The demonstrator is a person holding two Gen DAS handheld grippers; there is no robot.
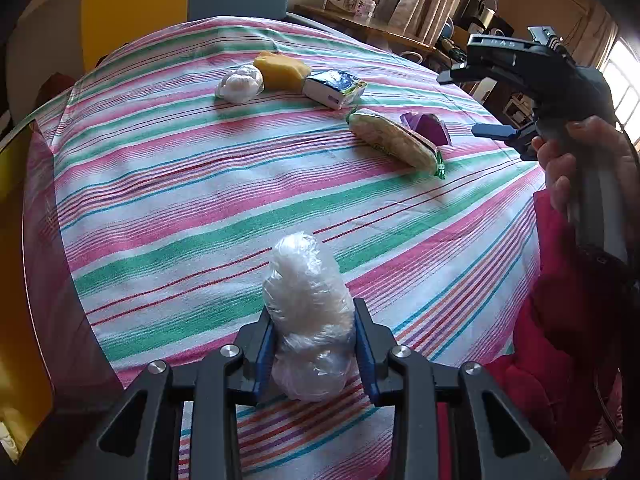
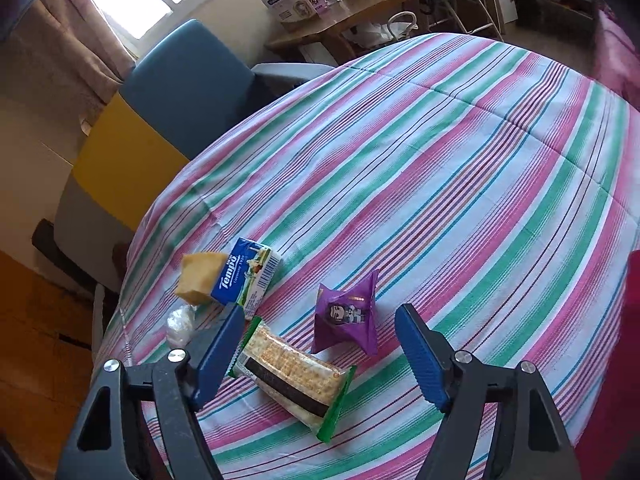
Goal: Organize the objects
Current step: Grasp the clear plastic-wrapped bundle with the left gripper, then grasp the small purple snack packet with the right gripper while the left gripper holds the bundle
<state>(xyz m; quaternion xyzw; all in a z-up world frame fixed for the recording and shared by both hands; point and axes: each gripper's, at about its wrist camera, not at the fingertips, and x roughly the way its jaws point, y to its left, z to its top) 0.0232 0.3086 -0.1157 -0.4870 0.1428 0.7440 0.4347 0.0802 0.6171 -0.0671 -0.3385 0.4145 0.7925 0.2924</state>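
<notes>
The left gripper is clenched on a clear plastic-wrapped bundle, held at six o'clock over the striped tablecloth. The right gripper hangs with jaws spread, gripping nothing, above the cracker packet. The purple packet lies just beside it at one o'clock; the Tempo tissue pack, yellow sponge and second wrapped bundle cluster toward ten o'clock.

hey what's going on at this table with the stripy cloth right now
A person is tidying small items on the striped tablecloth with two handheld grippers. The left gripper is shut on a clear plastic-wrapped bundle. The right gripper hangs open above the cracker packet and purple snack pouch, gripping nothing. Farther off lie a yellow sponge, a tissue pack and another wrapped bundle.
</notes>
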